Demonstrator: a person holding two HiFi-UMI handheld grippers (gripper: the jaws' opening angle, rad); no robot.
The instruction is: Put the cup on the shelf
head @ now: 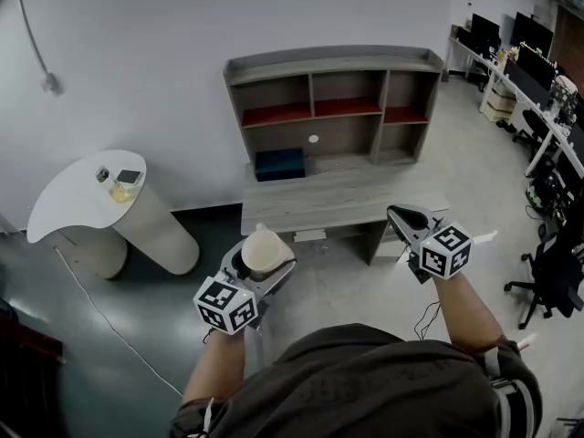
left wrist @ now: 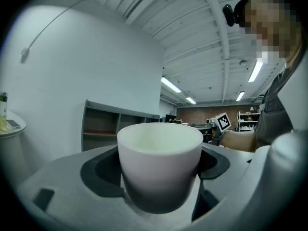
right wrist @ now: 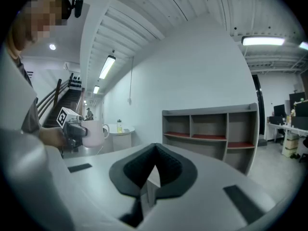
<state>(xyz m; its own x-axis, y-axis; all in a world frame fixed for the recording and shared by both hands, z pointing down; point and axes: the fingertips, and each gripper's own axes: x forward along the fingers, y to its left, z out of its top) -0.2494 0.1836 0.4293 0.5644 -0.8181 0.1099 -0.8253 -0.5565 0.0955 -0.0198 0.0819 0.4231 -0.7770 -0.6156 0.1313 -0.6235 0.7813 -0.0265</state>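
Note:
A white cup [head: 265, 251] stands upright between the jaws of my left gripper [head: 260, 261], which is shut on it. In the left gripper view the cup [left wrist: 160, 165] fills the middle, its dark pads pressed on both sides. The right gripper view shows the same cup [right wrist: 94, 132] far off at the left, with its handle turned away. My right gripper [head: 404, 215] is shut with nothing in it; its black pads [right wrist: 169, 173] meet at the tip. The grey shelf [head: 334, 108] with red-lined upper compartments stands ahead against the white wall, on a low desk [head: 338, 199].
A dark blue box [head: 279, 163] sits on the desk at the shelf's lower left. A white rounded table [head: 87, 194] with a small jar and a phone stands to the left. Office desks and chairs [head: 547, 272] line the right side.

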